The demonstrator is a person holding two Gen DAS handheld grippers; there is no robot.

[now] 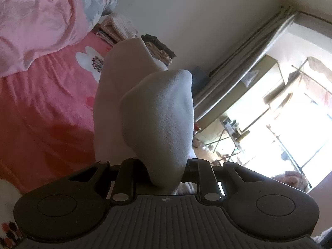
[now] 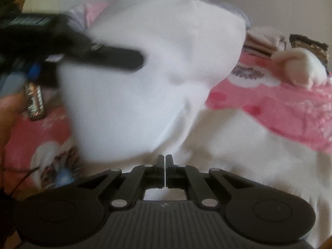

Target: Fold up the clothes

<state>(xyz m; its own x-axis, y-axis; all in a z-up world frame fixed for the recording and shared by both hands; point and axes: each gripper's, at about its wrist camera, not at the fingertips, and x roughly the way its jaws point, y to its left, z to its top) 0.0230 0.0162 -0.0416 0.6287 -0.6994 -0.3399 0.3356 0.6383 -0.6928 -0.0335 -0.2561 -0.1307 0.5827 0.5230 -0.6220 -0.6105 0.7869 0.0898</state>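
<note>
A white sock (image 1: 157,112) rises from the jaws of my left gripper (image 1: 164,172), which is shut on its bunched lower end; the fingertips are hidden under the fabric. In the right wrist view the same sock (image 2: 157,72) hangs blurred in the middle, and one black finger of the left gripper (image 2: 132,61) lies across it from the left, with a hand (image 2: 8,112) behind it. My right gripper (image 2: 165,161) is shut, its pads together just under the sock's lower edge. I cannot tell whether any fabric is pinched there.
Below lies a pink bedsheet (image 2: 280,108) with white flowers, and white cloth (image 2: 249,149) covers it in front of the right gripper. A rolled white sock pair (image 2: 300,68) and folded stacks (image 2: 263,39) sit at the back. A pink quilt (image 1: 41,20) lies left; a curtain (image 1: 249,62) hangs right.
</note>
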